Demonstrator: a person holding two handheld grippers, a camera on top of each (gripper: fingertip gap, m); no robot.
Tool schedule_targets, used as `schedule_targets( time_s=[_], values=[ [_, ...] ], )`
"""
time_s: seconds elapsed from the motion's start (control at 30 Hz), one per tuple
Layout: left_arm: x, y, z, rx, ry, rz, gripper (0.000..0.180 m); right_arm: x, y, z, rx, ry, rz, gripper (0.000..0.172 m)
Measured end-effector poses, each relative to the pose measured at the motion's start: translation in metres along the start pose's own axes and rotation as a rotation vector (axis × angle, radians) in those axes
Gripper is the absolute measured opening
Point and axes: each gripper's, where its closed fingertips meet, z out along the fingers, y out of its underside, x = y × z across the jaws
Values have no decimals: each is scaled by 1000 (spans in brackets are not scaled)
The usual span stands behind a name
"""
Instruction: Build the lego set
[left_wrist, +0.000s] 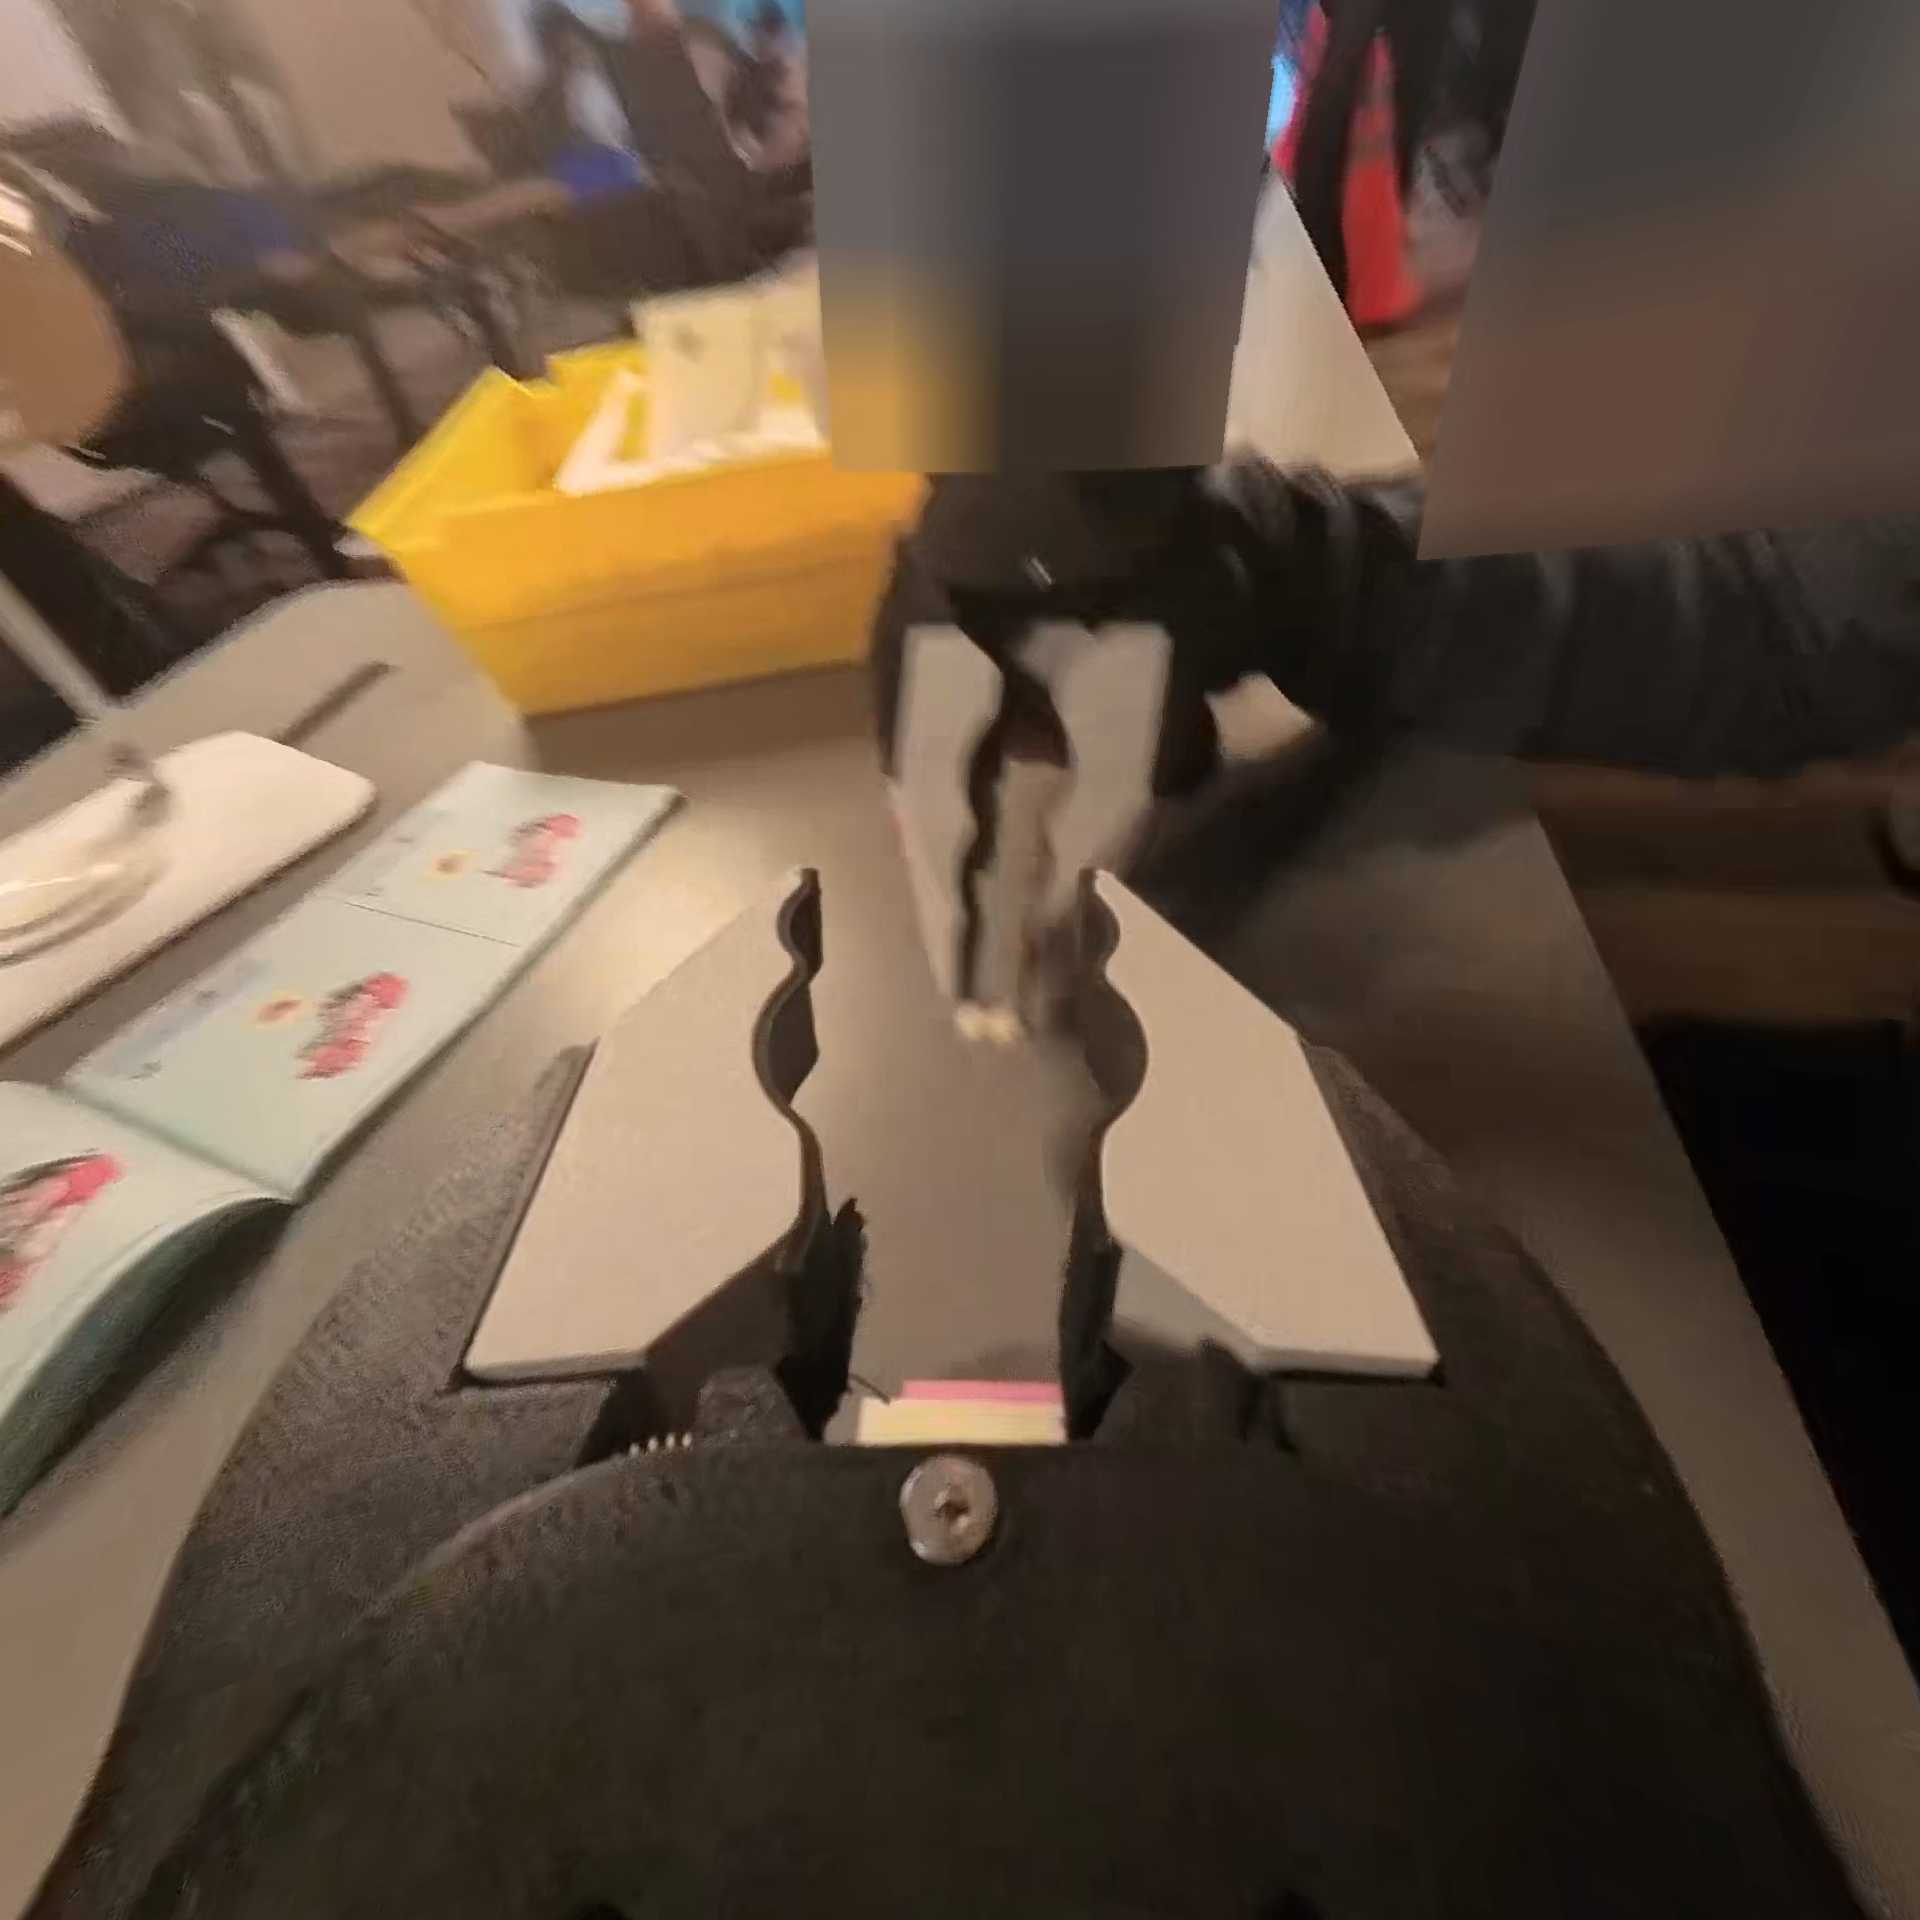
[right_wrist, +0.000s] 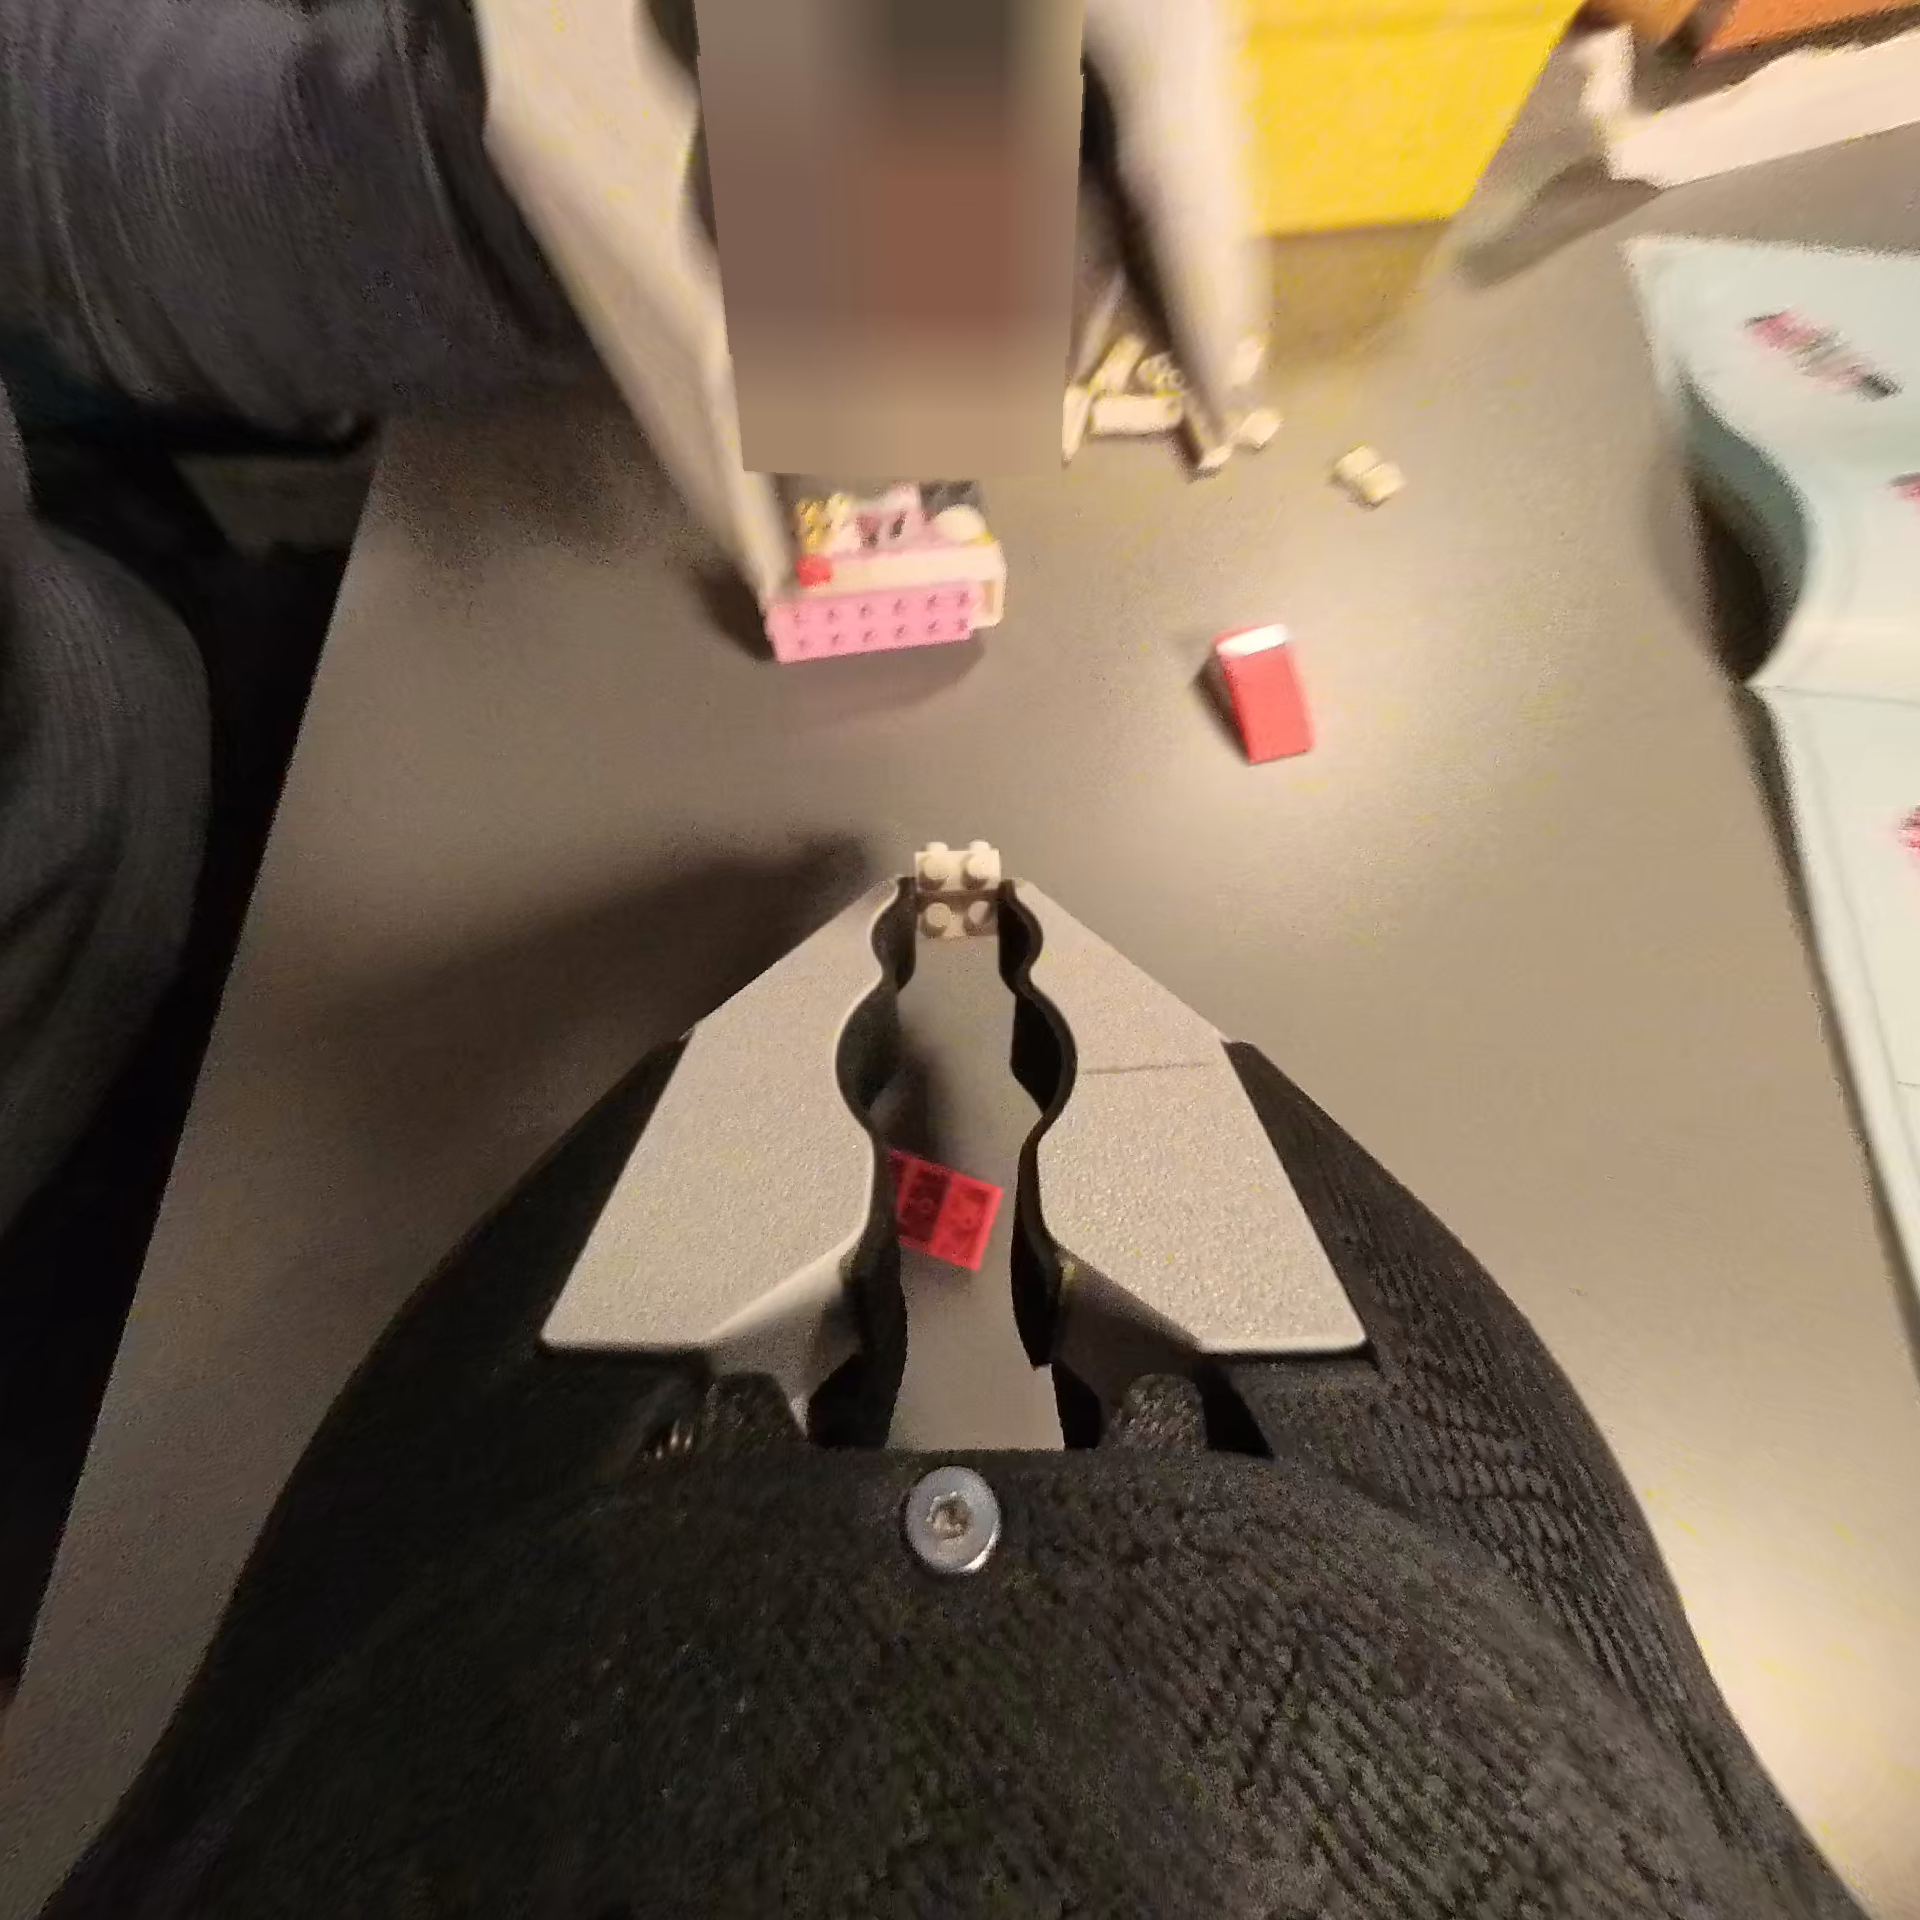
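Right claw (right_wrist: 958, 896) pinches a white brick (right_wrist: 956, 894), its base hidden.

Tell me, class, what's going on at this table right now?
A person works two handheld grippers over a grey table. The right gripper pinches a small white studded brick at its fingertips. The left gripper is open and holds nothing. A pink brick assembly, a red block and a flat red brick lie on the table, with open instruction booklets and a yellow bin nearby.
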Motion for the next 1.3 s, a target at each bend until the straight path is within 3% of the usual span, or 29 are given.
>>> schedule_targets(
  time_s=[0.13, 0.33, 0.47, 0.67, 0.9, 1.3],
  values=[
    [27, 21, 12, -137, 173, -67, 38, 9, -19, -23, 144, 59, -52, 13],
    [24, 12, 12, -74, 156, -106, 17, 2, -32, -31, 217, 80, -173, 13],
    [13, 9, 9, -51, 102, -120, 21, -2, -31, -30, 214, 60, -185, 13],
    [17, 16, 12, -86, 115, -95, 4, -7, -29, -28, 204, 39, -200, 13],
    [16, 16, 12, -86, 119, -119, 16, -10, -30, -27, 203, 30, -207, 13],
    [12, 23, 17, -131, 64, -100, 14, -4, -27, -25, 188, 61, -198, 14]
  ],
)
